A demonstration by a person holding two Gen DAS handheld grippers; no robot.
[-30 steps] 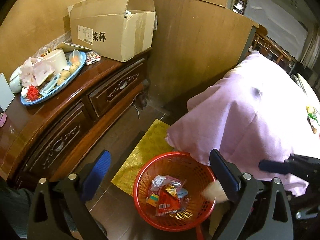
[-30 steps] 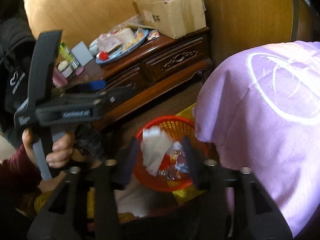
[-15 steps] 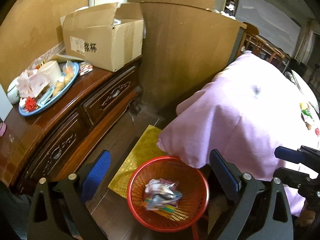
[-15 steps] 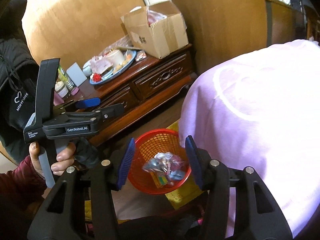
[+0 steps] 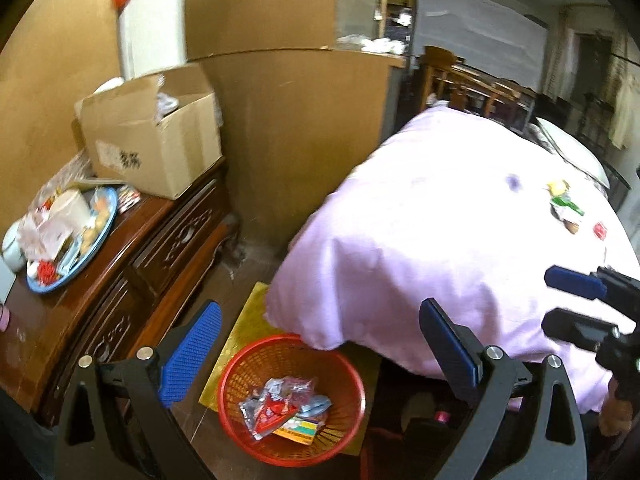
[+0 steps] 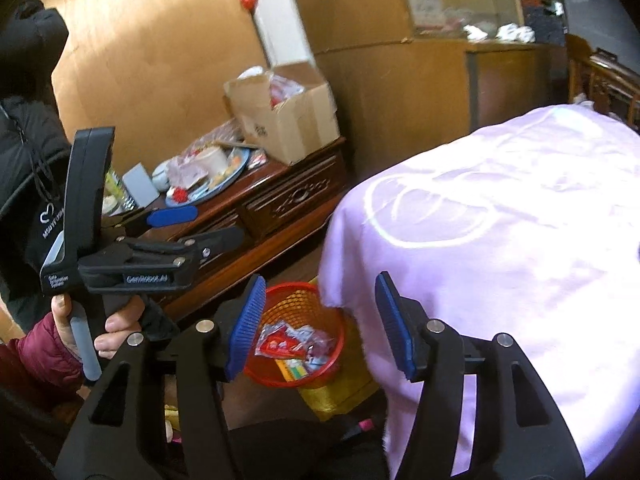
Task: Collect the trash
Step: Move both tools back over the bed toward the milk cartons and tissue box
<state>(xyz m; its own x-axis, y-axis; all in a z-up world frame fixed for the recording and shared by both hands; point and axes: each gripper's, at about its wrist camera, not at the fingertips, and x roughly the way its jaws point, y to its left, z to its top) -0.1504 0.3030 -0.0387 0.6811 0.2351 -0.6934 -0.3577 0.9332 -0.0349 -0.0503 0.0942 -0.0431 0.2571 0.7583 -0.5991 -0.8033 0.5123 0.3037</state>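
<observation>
We see a big table under a pink cloth (image 5: 432, 248) filling the right side. A dark wood cabinet (image 5: 120, 280) runs along the left wall, w/ a cardboard box (image 5: 152, 144) at its far end and a blue plate (image 5: 72, 240) piled w/ odds & ends nearer us. On the floor btwn cabinet and table sits a yellow mat (image 5: 244, 320), and on it the red basket (image 5: 292, 396), partly tucked under the cloth's edge. Trash is in two spots: wrappers (image 5: 284, 404) lie in the basket bottom, and a few more wrappers (image 5: 566, 206) lie on the cloth at far right, well apart from both claws.

Our left gripper (image 5: 316, 356) hangs above the basket, jaws spread wide, nothing btwn the blue pads (image 5: 192, 352). In the right wrist view a hand (image 6: 104, 320) grips its handle. Our right gripper (image 6: 320, 320) also points down at the basket from the near side; its jaws are opening, empty. In the left wrist view it pokes in at the right edge over the cloth.
</observation>
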